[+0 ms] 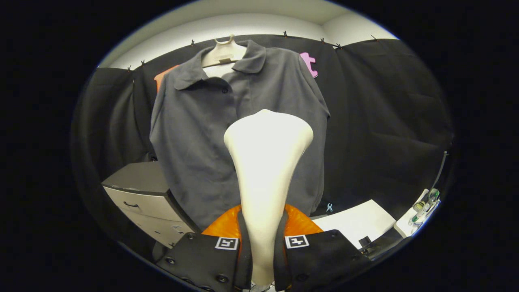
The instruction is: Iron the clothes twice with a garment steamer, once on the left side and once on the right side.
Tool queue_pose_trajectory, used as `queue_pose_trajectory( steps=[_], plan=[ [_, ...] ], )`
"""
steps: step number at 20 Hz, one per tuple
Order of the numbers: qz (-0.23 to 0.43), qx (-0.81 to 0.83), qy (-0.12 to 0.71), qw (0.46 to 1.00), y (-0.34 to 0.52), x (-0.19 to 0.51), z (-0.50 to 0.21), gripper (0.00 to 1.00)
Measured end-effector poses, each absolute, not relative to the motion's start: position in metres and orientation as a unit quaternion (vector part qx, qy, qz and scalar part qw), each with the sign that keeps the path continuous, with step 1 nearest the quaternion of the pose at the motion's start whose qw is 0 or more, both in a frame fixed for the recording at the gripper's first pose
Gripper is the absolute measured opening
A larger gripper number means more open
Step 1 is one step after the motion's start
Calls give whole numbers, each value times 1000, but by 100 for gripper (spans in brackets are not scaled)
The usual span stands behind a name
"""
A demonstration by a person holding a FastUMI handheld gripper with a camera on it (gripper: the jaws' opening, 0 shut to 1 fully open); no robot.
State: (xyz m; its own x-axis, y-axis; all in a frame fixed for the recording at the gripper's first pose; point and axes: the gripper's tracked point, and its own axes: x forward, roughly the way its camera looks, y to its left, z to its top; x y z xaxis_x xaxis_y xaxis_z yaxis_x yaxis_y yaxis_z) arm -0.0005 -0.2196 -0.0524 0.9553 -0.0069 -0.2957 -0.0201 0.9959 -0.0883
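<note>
Gripper (262, 243) clamped on steamer (265, 162) handle, both fingers pressing it. Steamer head sits in front of shirt (194, 129), which hangs on hanger (225, 50) against the booth wall. Looks mid-pass near centre placket; next: sweep down one side, keep head close to fabric.

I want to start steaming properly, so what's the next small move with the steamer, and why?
Probably ease the steamer, clamped between the gripper fingers, forward and toward one side of the shirt. Its head sits over the shirt's middle, and I can't tell whether it touches the fabric yet.
</note>
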Motion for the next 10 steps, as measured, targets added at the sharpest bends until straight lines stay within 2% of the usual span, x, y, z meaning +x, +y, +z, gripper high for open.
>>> queue_pose_trajectory(
  steps=[10],
  plan=[
    [29, -61, 45, 997, -145, -59, 42, 28]
  ],
)
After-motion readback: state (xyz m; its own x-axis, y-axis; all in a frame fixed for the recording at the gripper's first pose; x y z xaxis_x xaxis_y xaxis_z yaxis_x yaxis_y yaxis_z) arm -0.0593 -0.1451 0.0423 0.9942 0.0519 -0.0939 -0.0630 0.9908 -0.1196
